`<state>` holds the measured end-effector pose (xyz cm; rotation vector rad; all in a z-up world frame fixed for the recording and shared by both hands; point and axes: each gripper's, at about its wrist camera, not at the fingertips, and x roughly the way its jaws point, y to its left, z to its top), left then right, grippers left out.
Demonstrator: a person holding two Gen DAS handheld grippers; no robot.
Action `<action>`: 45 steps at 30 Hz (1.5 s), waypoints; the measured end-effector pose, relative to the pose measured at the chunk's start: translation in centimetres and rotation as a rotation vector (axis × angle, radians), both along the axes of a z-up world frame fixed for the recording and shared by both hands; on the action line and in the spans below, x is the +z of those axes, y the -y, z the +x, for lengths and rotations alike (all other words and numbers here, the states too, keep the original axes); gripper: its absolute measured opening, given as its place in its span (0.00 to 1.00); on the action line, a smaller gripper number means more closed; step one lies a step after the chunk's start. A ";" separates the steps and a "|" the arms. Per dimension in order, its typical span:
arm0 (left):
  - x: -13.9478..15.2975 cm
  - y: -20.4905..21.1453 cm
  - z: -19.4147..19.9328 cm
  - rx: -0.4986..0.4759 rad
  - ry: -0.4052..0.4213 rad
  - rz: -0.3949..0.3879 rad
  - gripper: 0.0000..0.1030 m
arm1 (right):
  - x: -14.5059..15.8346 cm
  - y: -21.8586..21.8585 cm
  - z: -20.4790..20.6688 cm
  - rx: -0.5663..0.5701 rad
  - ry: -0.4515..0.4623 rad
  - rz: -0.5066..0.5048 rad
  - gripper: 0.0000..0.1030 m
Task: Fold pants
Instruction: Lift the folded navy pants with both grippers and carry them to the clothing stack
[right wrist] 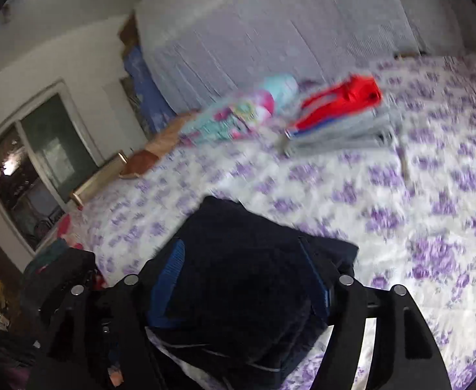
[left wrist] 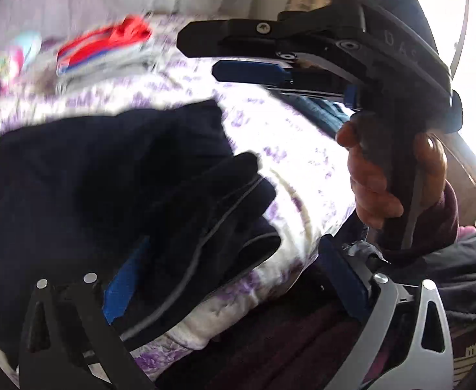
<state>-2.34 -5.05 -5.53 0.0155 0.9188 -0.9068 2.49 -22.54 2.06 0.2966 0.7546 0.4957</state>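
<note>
The dark navy pants (left wrist: pixel 108 175) lie in a folded bundle on the white and purple floral bedspread (left wrist: pixel 303 149), with grey piping along one edge. My left gripper (left wrist: pixel 228 276) is open, its blue left pad (left wrist: pixel 121 286) beside the bundle's near edge and the right pad off to the side. My right gripper (left wrist: pixel 202 55) shows in the left wrist view above the bed, jaws apart, not touching the pants. In the right wrist view the right gripper (right wrist: pixel 241 269) is open with the pants bundle (right wrist: pixel 238 286) lying between its blue pads, below them.
A stack of folded clothes, red on top of grey (right wrist: pixel 338 113), sits farther back on the bedspread (right wrist: pixel 400 195), beside a colourful pink and teal item (right wrist: pixel 247 110). A grey curtain (right wrist: pixel 270 26) hangs behind. A window (right wrist: pixel 33 169) is at the left.
</note>
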 end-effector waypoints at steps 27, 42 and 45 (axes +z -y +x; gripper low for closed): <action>-2.7 -11.6 15.1 0.192 -0.278 -0.123 0.96 | -7.2 -0.3 3.4 0.112 -0.413 0.315 0.97; 4.8 -8.9 14.2 0.158 -0.218 -0.299 0.91 | 0.2 1.6 2.3 0.095 -0.120 0.245 0.42; 7.2 -7.5 17.7 0.167 -0.195 -0.323 0.91 | 3.2 3.2 5.9 0.073 -0.065 0.229 0.41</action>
